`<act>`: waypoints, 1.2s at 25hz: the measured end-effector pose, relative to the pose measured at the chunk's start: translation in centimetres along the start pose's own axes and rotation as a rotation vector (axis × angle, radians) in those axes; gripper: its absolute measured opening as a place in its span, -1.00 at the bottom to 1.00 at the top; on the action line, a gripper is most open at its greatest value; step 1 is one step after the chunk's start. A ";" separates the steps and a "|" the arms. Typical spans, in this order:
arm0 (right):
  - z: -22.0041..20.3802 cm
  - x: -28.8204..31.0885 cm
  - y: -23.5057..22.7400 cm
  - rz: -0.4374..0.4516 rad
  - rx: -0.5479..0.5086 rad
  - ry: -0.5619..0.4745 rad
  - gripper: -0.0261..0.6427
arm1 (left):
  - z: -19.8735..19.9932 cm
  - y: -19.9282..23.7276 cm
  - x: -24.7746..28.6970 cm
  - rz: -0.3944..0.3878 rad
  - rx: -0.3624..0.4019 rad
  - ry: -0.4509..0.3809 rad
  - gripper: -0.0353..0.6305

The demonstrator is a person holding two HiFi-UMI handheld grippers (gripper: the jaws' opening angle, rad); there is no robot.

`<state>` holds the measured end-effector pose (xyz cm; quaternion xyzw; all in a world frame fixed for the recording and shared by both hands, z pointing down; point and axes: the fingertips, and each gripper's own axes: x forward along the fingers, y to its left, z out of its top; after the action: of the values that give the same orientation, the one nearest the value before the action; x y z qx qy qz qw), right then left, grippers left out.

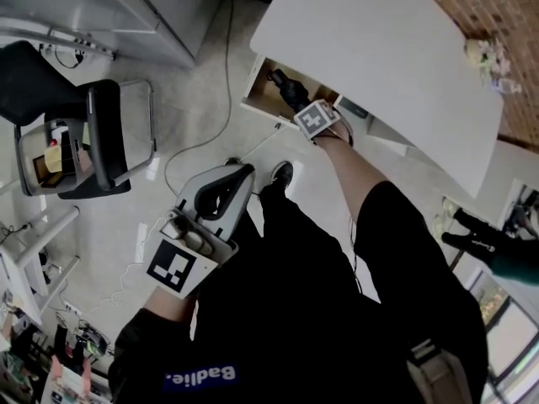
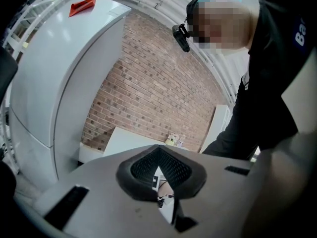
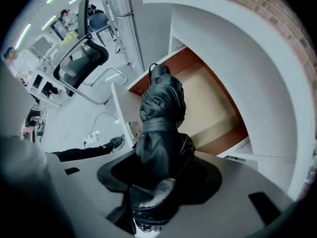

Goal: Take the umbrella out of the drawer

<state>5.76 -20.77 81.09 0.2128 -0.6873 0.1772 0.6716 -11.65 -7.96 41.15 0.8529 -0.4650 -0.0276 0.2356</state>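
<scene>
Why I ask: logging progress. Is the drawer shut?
No, the drawer stands open below the umbrella that the right gripper holds.

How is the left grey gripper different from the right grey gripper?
The right grey gripper is shut on a black folded umbrella. The left grey gripper has its jaws together on nothing. The right one points down over the open wooden drawer, while the left one points out towards a red brick wall. Both look alike, and each has a cube with square markers.
</scene>
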 end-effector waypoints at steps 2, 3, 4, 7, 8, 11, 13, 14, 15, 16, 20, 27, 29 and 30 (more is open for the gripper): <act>-0.5 -1.2 0.5 0.008 0.010 -0.018 -0.17 | 0.5 -0.2 -0.1 -0.007 0.007 0.004 -0.90; -0.7 -1.8 0.8 0.018 0.019 -0.033 -0.17 | 0.7 -0.3 -0.1 -0.011 0.011 0.005 -0.90; -0.9 -2.4 1.3 0.038 0.033 -0.049 -0.17 | 1.0 -0.4 -0.1 -0.014 0.015 0.006 -0.90; -1.0 -4.1 4.6 0.194 0.109 -0.114 -0.17 | 1.8 -0.9 -0.1 -0.028 0.034 0.012 -0.90; -0.8 -4.8 5.3 0.229 0.129 -0.142 -0.17 | 2.2 -1.1 -0.1 -0.034 0.042 0.014 -0.90; -0.3 -7.6 4.2 0.180 0.135 -0.219 -0.17 | 3.2 -1.8 0.0 -0.052 0.064 0.010 -0.90; 0.1 -9.7 3.9 0.166 0.132 -0.275 -0.17 | 3.9 -2.3 0.1 -0.065 0.073 0.006 -0.90; 0.1 -10.7 4.0 0.169 0.130 -0.297 -0.17 | 4.2 -2.6 0.2 -0.071 0.077 0.005 -0.90; 0.1 -11.7 4.1 0.171 0.129 -0.317 -0.17 | 4.4 -3.0 0.3 -0.078 0.081 0.004 -0.90; 0.1 -12.7 4.1 0.170 0.129 -0.337 -0.17 | 4.7 -3.4 0.4 -0.086 0.086 0.003 -0.90; 0.0 -16.9 4.2 0.165 0.167 -0.421 -0.17 | 6.6 -4.9 0.7 -0.126 0.095 -0.030 -0.90; -0.4 -25.3 4.0 0.203 0.305 -0.614 -0.17 | 7.2 -6.8 1.1 -0.183 0.099 -0.034 -0.90; -0.8 -27.5 3.7 0.211 0.348 -0.667 -0.17 | 7.0 -7.2 1.4 -0.193 0.121 -0.013 -0.90; -1.1 -28.6 3.6 0.216 0.370 -0.694 -0.17 | 7.0 -7.5 1.5 -0.202 0.128 -0.008 -0.90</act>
<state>5.03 -15.61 52.74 0.3040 -0.8478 0.2852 0.3278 -6.80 -8.36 31.97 0.9086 -0.3784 -0.0251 0.1749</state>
